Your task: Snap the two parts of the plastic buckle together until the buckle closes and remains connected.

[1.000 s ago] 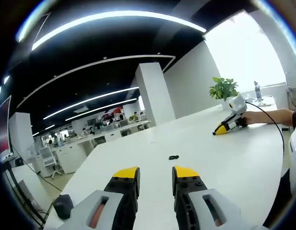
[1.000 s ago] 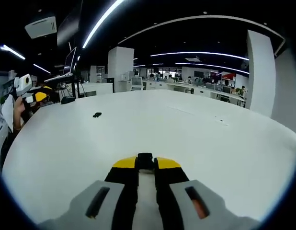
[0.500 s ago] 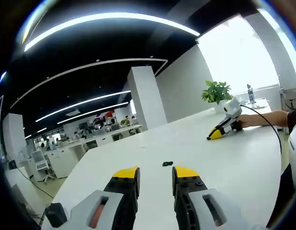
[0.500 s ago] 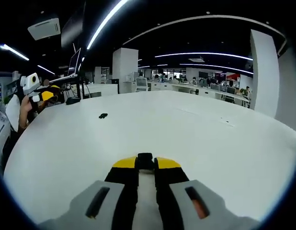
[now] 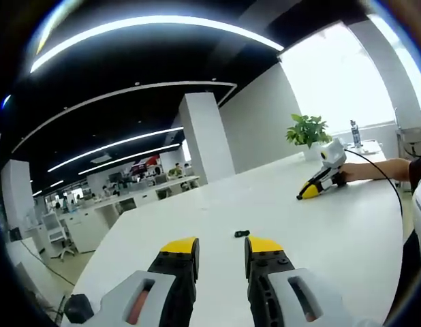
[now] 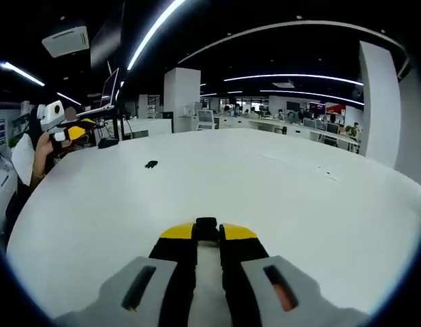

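One small black buckle part (image 5: 242,234) lies loose on the white table (image 5: 319,238), just beyond my left gripper (image 5: 221,249), whose yellow-tipped jaws stand open with nothing between them. My right gripper (image 6: 206,236) is shut on the other black buckle part (image 6: 206,226), which pokes out between its tips low over the table (image 6: 278,197). The loose part (image 6: 151,164) also appears far off to the left in the right gripper view. Each gripper appears in the other's view: the right gripper (image 5: 307,193) rests far right in a hand, the left gripper (image 6: 78,129) is far left.
A potted plant (image 5: 307,130) stands at the table's far right end near a bright window. A white pillar (image 5: 202,139) and rows of office desks (image 5: 146,187) lie beyond the table's edge. A person's arm (image 5: 384,167) reaches in from the right.
Both cameras have shifted a little, so the loose buckle part sits slightly lower in the left gripper view. The jaws and the held part have not changed.
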`<move>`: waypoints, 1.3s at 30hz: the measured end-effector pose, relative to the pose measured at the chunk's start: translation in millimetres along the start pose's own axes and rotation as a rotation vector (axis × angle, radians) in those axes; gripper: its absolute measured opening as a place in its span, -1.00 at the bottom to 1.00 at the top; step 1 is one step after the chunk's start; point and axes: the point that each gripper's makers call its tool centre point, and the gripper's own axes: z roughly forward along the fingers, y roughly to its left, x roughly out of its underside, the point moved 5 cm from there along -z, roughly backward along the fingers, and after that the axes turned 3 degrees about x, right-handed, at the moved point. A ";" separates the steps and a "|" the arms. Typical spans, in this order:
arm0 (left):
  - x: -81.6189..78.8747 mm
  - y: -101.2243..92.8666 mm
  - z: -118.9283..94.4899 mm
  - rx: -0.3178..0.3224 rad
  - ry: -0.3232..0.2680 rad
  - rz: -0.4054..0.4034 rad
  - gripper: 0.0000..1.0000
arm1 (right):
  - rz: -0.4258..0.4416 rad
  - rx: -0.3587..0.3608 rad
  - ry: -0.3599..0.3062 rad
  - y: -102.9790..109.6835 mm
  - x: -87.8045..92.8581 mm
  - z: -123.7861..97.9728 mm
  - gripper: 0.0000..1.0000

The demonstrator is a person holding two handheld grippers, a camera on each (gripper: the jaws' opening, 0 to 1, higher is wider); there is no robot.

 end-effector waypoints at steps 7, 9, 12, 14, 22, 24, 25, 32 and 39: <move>1.7 6.4 8.0 0.020 0.011 -0.007 -0.47 | 0.002 -0.002 0.004 0.5 0.9 -0.3 -0.73; 0.6 8.0 8.6 0.021 0.012 -0.001 -0.47 | 0.001 -0.003 0.007 1.0 1.5 -0.2 -0.73; -3.2 10.9 10.2 0.023 0.002 0.010 -0.47 | 0.002 -0.001 0.009 1.6 2.2 -0.4 -0.73; -5.5 12.1 12.0 0.030 -0.003 0.016 -0.47 | 0.002 -0.002 0.009 1.7 2.5 -0.6 -0.73; -8.9 15.1 22.8 0.068 0.012 0.041 -0.47 | 0.003 -0.003 0.011 1.3 3.6 -0.9 -0.73; -10.0 16.3 25.4 0.080 0.008 0.033 -0.48 | 0.003 -0.002 0.010 1.3 3.7 -1.0 -0.73; -10.6 16.8 26.8 0.084 0.005 0.031 -0.48 | 0.003 -0.002 0.010 1.4 3.9 -1.0 -0.73; -14.8 19.7 34.4 0.090 0.021 0.038 -0.48 | 0.001 -0.005 0.016 2.3 5.4 -0.5 -0.73; -23.9 20.8 41.9 0.094 0.022 0.054 -0.48 | 0.003 -0.005 0.015 1.6 5.4 -0.3 -0.73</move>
